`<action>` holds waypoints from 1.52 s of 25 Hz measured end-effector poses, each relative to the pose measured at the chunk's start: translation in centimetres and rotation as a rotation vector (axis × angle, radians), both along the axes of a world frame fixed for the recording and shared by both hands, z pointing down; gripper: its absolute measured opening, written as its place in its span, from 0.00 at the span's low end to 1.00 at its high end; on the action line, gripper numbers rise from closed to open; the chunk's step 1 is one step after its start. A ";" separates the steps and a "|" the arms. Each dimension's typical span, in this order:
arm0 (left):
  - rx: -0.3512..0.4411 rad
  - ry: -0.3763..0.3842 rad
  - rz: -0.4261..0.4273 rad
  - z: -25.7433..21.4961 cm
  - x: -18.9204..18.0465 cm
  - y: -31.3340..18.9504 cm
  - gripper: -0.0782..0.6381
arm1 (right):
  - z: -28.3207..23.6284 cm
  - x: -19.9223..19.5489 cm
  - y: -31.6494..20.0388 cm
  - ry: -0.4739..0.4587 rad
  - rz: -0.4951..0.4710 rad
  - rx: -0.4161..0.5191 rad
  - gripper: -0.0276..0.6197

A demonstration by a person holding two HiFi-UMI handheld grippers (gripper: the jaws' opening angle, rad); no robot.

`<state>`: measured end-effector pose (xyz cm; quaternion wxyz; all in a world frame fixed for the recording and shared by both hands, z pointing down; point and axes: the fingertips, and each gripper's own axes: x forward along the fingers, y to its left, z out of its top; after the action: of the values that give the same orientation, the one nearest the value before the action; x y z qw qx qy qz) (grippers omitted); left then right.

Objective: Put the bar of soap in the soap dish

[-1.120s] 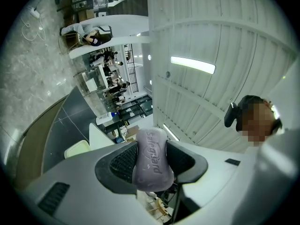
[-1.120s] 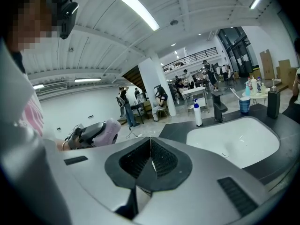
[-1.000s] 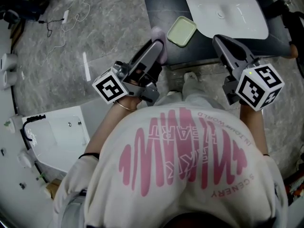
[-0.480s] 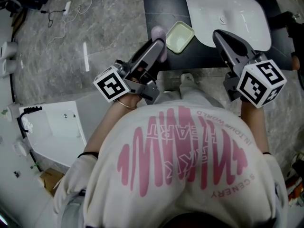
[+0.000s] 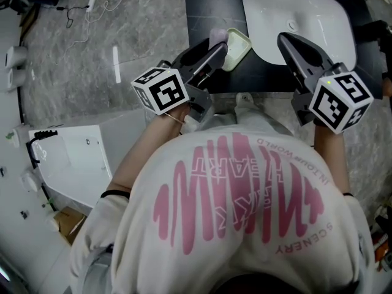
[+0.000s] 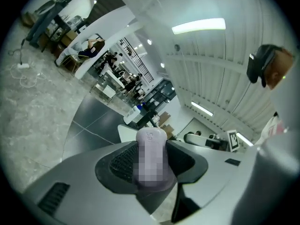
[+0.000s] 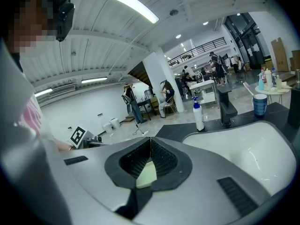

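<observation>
A lilac bar of soap stands on edge between the jaws of my left gripper, which is shut on it. In the head view the soap hangs at the near left rim of the pale green soap dish on the black counter. The left gripper view shows the soap upright in the left gripper. My right gripper is over the basin's near edge, right of the dish. In its own view the right gripper is shut and empty, with the dish showing below its jaws.
A white basin is set in the black counter, with a dark faucet, a pump bottle and a blue cup behind it. Grey marble floor lies to the left, with a white box on it.
My left gripper has carried the soap forward and to the right, from beside the counter's edge up to the dish's rim. The right gripper has barely shifted.
</observation>
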<state>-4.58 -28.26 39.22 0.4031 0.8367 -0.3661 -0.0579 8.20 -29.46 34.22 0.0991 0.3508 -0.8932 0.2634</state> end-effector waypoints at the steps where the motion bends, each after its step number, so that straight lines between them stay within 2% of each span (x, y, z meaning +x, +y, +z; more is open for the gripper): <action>1: -0.004 -0.060 0.008 0.8 0.1 -0.4 0.39 | 0.2 0.1 -0.3 -0.001 0.002 -0.002 0.07; 4: -0.018 -0.215 0.043 2.7 0.3 -1.0 0.39 | 0.6 0.1 -0.9 0.008 0.014 -0.022 0.07; 10: -0.048 -0.351 0.082 4.6 0.4 -1.2 0.39 | 0.8 0.2 -1.8 -0.005 0.010 -0.022 0.07; 15: -0.041 -0.530 0.185 6.0 1.0 -0.9 0.39 | 1.5 0.0 -1.8 0.011 0.011 -0.056 0.07; 19: -0.021 -0.632 0.254 7.0 1.3 -0.6 0.39 | 1.7 -0.2 -1.8 0.008 0.006 -0.059 0.07; 29: -0.019 -0.729 0.346 9.4 3.0 -1.2 0.39 | 2.8 0.6 -1.8 0.020 0.034 -0.089 0.07; 38: -0.042 -0.783 0.366 11.2 3.2 -1.4 0.39 | 3.6 1.2 -1.7 0.015 0.053 -0.104 0.07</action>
<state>-1.36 -29.69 50.38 0.2541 0.8383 -0.3382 0.3439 9.44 -31.21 37.83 0.1171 0.3708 -0.8678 0.3095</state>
